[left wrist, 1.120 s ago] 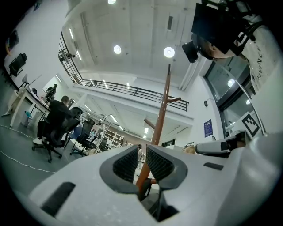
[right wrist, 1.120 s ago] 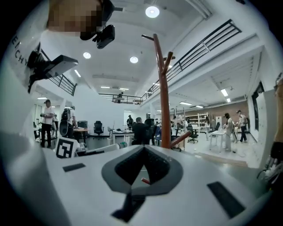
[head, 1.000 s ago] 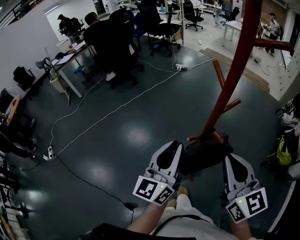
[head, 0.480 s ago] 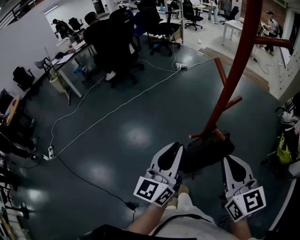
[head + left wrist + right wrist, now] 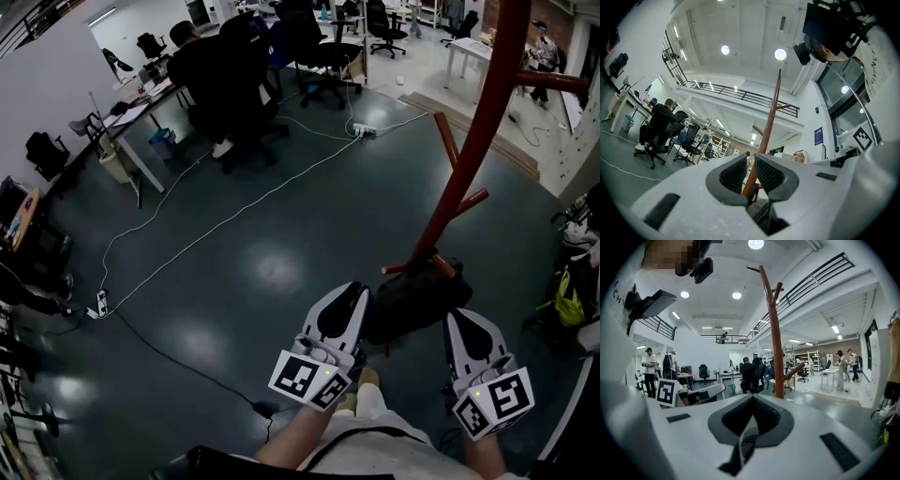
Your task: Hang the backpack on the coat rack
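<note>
A black backpack (image 5: 412, 298) hangs low between my two grippers, right at the foot of the red-brown coat rack (image 5: 478, 131). My left gripper (image 5: 352, 302) holds its left side and my right gripper (image 5: 466, 328) its right side. In the left gripper view the left gripper (image 5: 751, 161) is shut on a dark strap (image 5: 752, 196), and the rack pole (image 5: 771, 117) rises straight ahead. In the right gripper view the right gripper (image 5: 752, 401) is shut on a dark strap (image 5: 746, 444), with the rack pole (image 5: 776, 343) and its pegs beyond. Most of the bag is hidden in both gripper views.
A person sits in an office chair (image 5: 220, 80) at a desk at the back left. White cables (image 5: 234, 216) and a power strip (image 5: 364, 133) lie on the dark floor. A yellow-green bag (image 5: 565, 305) sits at the right. People stand far off (image 5: 846, 364).
The right gripper has sunk slightly with the backpack. The left gripper has stayed put. Both stay shut on the straps.
</note>
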`<action>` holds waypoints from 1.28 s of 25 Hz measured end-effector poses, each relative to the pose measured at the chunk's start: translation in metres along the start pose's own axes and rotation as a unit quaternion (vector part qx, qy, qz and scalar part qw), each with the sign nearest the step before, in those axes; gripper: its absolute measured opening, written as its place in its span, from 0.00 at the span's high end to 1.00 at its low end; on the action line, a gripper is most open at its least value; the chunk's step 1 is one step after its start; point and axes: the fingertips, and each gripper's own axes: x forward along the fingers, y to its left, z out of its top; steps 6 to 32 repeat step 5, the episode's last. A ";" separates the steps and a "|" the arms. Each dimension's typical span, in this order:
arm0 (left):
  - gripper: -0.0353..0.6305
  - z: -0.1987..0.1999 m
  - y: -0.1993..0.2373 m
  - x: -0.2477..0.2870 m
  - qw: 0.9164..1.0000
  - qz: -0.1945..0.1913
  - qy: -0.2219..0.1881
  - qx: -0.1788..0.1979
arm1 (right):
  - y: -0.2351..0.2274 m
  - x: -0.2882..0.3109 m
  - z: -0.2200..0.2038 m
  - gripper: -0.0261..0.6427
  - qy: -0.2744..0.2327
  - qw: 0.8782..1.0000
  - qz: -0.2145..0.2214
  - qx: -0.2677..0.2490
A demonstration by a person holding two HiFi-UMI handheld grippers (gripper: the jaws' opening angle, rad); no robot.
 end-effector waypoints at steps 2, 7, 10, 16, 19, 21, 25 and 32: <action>0.85 0.000 0.001 0.001 1.000 -0.002 0.000 0.000 | 0.000 0.001 -0.001 0.94 0.002 1.000 0.000 -0.002; 0.85 0.000 0.001 0.002 1.000 -0.004 -0.001 -0.001 | -0.002 0.001 -0.002 0.94 0.003 1.000 -0.002 -0.003; 0.85 0.000 0.001 0.002 1.000 -0.004 -0.001 -0.001 | -0.002 0.001 -0.002 0.94 0.003 1.000 -0.002 -0.003; 0.85 0.000 0.001 0.002 1.000 -0.004 -0.001 -0.001 | -0.002 0.001 -0.002 0.94 0.003 1.000 -0.002 -0.003; 0.85 0.000 0.001 0.002 1.000 -0.004 -0.001 -0.001 | -0.002 0.001 -0.002 0.94 0.003 1.000 -0.002 -0.003; 0.85 0.000 0.001 0.002 1.000 -0.004 -0.001 -0.001 | -0.002 0.001 -0.002 0.94 0.003 1.000 -0.002 -0.003; 0.85 0.000 0.001 0.002 1.000 -0.004 -0.001 -0.001 | -0.002 0.001 -0.002 0.94 0.003 1.000 -0.002 -0.003; 0.85 0.000 0.001 0.002 1.000 -0.004 -0.001 -0.001 | -0.002 0.001 -0.002 0.94 0.003 1.000 -0.002 -0.003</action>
